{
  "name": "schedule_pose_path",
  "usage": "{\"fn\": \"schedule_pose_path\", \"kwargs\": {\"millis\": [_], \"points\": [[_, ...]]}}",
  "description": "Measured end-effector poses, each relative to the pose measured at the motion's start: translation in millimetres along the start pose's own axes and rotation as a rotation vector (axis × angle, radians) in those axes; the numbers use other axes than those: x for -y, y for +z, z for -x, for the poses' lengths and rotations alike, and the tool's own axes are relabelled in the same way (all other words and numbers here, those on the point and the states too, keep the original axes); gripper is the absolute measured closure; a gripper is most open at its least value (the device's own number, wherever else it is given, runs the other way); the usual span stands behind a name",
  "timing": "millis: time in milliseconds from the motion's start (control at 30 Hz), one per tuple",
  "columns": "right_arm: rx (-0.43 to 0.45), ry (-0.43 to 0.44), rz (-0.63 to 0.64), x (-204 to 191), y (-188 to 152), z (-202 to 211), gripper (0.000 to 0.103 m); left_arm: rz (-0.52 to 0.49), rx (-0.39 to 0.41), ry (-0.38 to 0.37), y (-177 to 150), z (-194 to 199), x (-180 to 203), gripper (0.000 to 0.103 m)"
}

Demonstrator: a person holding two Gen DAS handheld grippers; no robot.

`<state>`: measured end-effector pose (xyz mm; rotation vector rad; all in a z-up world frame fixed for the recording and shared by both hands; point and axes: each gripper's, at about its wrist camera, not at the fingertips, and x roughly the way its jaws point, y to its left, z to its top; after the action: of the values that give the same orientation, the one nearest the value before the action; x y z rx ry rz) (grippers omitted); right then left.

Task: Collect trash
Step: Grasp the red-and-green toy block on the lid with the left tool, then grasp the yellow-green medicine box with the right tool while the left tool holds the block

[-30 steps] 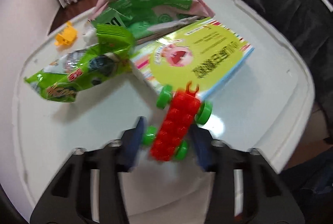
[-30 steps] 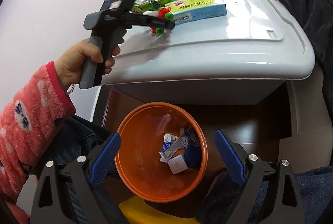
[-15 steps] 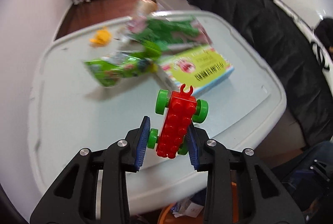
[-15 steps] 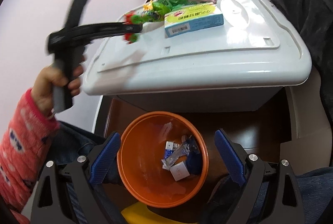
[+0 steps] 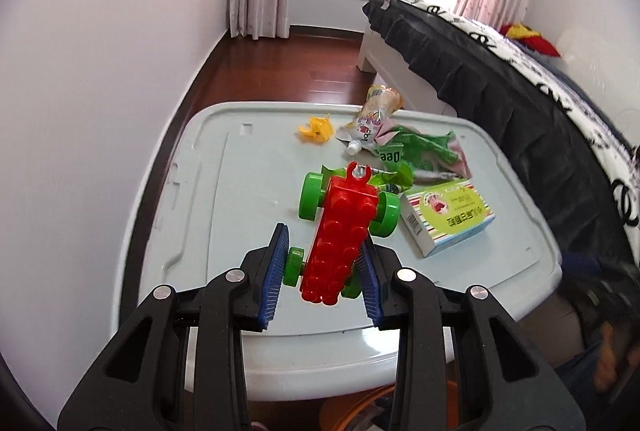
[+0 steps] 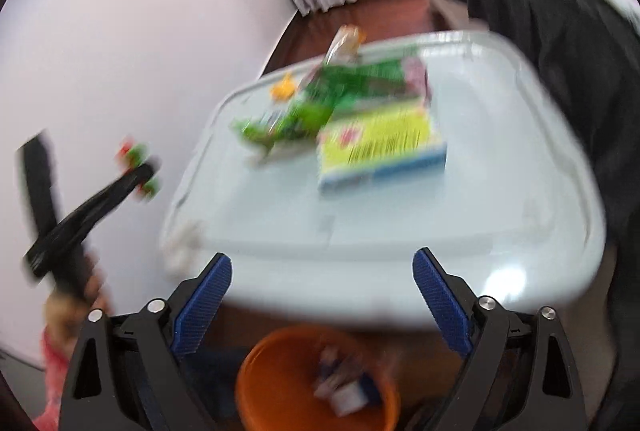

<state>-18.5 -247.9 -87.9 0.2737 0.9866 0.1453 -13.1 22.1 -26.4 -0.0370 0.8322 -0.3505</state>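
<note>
My left gripper [image 5: 323,271] is shut on a red brick toy car with green wheels [image 5: 340,231] and holds it in the air above the near part of the pale lid [image 5: 240,191]. On the lid lie green snack wrappers [image 5: 420,159], a squeeze pouch [image 5: 372,115], a yellow-green box [image 5: 448,217] and a small yellow piece [image 5: 316,129]. My right gripper [image 6: 320,295] is open and empty above the orange bin [image 6: 280,371], which holds some trash. The right wrist view is blurred; it shows the left gripper [image 6: 136,167] at the left with the toy.
A bed with a black cover [image 5: 520,91] runs along the right side of the lid. A white wall [image 5: 100,71] is on the left. Wooden floor [image 5: 300,63] lies beyond the lid. The orange bin's rim [image 5: 360,407] shows under the lid's near edge.
My left gripper closed on the toy car, lifted it off the lid and pulled it back to the left. My right gripper has swung up from over the bin toward the lid.
</note>
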Motion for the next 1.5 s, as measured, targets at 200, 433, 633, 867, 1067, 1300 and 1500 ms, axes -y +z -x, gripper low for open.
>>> {"fn": "schedule_pose_path", "kwargs": {"millis": [200,433,633,867,1067,1300,1500], "points": [[-0.025,-0.114,0.372,-32.4,34.3,-62.6,0.005,0.044,0.010,-0.033,1.0,4.3,-8.3,0.070],[-0.204,-0.069,0.668,-63.4,49.6,-126.1,0.006,0.077,0.009,-0.052,2.7,4.8,-16.1,0.070],[-0.450,-0.043,1.039,-75.8,60.1,-142.2,0.006,0.083,-0.003,-0.065,0.4,3.6,-18.8,0.070],[-0.589,0.022,1.173,-64.3,81.7,-158.1,0.006,0.097,-0.015,-0.076,4.9,-3.3,-20.6,0.070],[-0.710,0.063,1.319,-60.1,72.5,-179.2,0.006,0.101,-0.052,-0.078,6.3,-20.4,-16.8,0.070],[-0.673,0.081,1.397,-46.8,72.8,-184.3,0.006,0.110,-0.086,-0.114,11.4,-38.7,-10.7,0.070],[-0.772,0.078,1.455,-28.3,58.6,-206.9,0.005,0.110,-0.106,-0.141,13.9,-51.4,-4.2,0.070]]}}
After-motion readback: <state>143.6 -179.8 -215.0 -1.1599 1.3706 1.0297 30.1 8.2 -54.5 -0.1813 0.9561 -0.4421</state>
